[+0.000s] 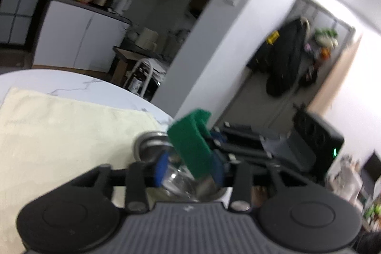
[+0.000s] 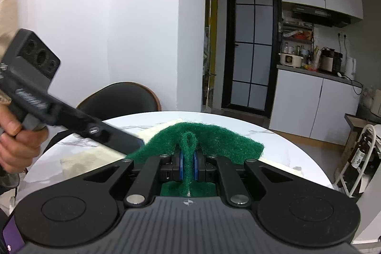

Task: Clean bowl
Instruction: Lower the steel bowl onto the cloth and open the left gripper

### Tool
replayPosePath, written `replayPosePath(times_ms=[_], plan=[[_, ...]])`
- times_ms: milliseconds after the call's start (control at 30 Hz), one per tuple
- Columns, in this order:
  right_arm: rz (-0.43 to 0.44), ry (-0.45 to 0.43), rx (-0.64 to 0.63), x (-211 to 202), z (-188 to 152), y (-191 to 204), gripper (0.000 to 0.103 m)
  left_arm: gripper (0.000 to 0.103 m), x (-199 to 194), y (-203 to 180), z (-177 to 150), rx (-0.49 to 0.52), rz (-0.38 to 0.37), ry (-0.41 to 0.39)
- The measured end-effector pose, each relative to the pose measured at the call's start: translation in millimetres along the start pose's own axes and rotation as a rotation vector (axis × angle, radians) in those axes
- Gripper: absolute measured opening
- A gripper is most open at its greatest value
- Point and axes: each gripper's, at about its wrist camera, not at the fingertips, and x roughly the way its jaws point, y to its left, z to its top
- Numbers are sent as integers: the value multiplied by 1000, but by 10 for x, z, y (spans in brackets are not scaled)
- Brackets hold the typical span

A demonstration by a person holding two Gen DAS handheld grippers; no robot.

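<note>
In the left wrist view a shiny metal bowl (image 1: 152,142) sits between my left gripper's (image 1: 188,170) blue fingers (image 1: 160,168), which stand on either side of its rim; the view is blurred. A green scouring pad (image 1: 190,144) hangs over the bowl, pinched in my right gripper, whose dark body (image 1: 250,146) comes in from the right. In the right wrist view my right gripper (image 2: 188,164) is shut on the folded green pad (image 2: 202,137), which hides the bowl. The left gripper's body (image 2: 47,97), held by a hand (image 2: 14,142), comes in from the left.
A cream cloth (image 1: 59,135) covers part of the round white marble table (image 2: 285,154). A dark chair (image 2: 123,97) stands behind the table. A white rack with bottles (image 2: 359,154) stands at the right. Kitchen cabinets and a counter (image 2: 316,97) lie beyond.
</note>
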Motion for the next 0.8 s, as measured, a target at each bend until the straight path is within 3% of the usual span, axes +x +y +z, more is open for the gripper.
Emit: replayPosePath(times_ms=[133,467,667,800], plan=[[-54,6,25,-20,12,-95,9,64,110,-242,-34,172,39,109],[-117,40,86,-79,-138,-384,9,68,557,-643,-197,412,54,354],[-112,39,82,-97,-165,-408,9,70,837,-675,-220,463,107,438],[-105,38,79,-120,-172,-411,9,70,940,-645,-273,477,90,474]])
